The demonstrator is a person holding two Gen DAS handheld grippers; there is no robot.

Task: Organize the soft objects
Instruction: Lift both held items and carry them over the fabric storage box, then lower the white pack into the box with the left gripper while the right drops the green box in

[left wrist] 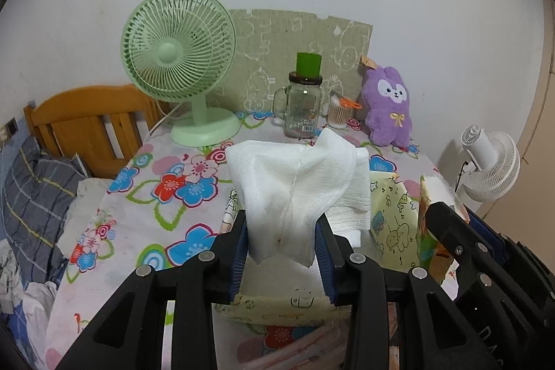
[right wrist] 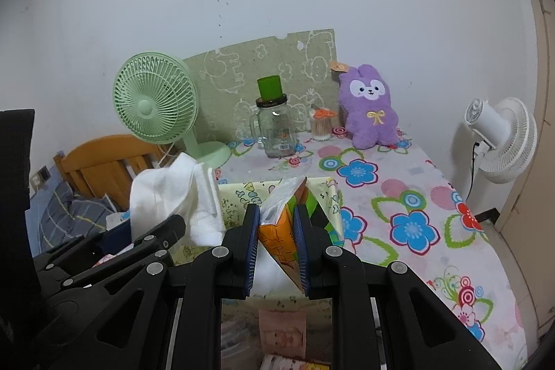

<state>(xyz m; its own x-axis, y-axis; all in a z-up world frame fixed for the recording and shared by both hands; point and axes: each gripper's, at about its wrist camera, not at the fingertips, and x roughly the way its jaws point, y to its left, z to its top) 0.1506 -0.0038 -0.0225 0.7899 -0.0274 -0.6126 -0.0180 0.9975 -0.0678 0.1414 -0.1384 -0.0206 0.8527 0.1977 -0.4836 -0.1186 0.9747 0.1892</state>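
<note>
Table: flowery cloth (left wrist: 145,196), green fan (left wrist: 178,54) at 11 o'clock.
Left claw (left wrist: 281,231): pinches white tissue (left wrist: 295,175), fanning upward.
Right claw (right wrist: 276,231): squeezes orange tissue pack (right wrist: 277,231), long side pointing away.
Writing: too small to read.

Soft, even indoor light — faint shadows; fisheye bends edges, corners vignetted black.

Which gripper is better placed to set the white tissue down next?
Left. The left gripper is shut on the white tissue, while the right gripper is occupied clamping the tissue pack.
</note>
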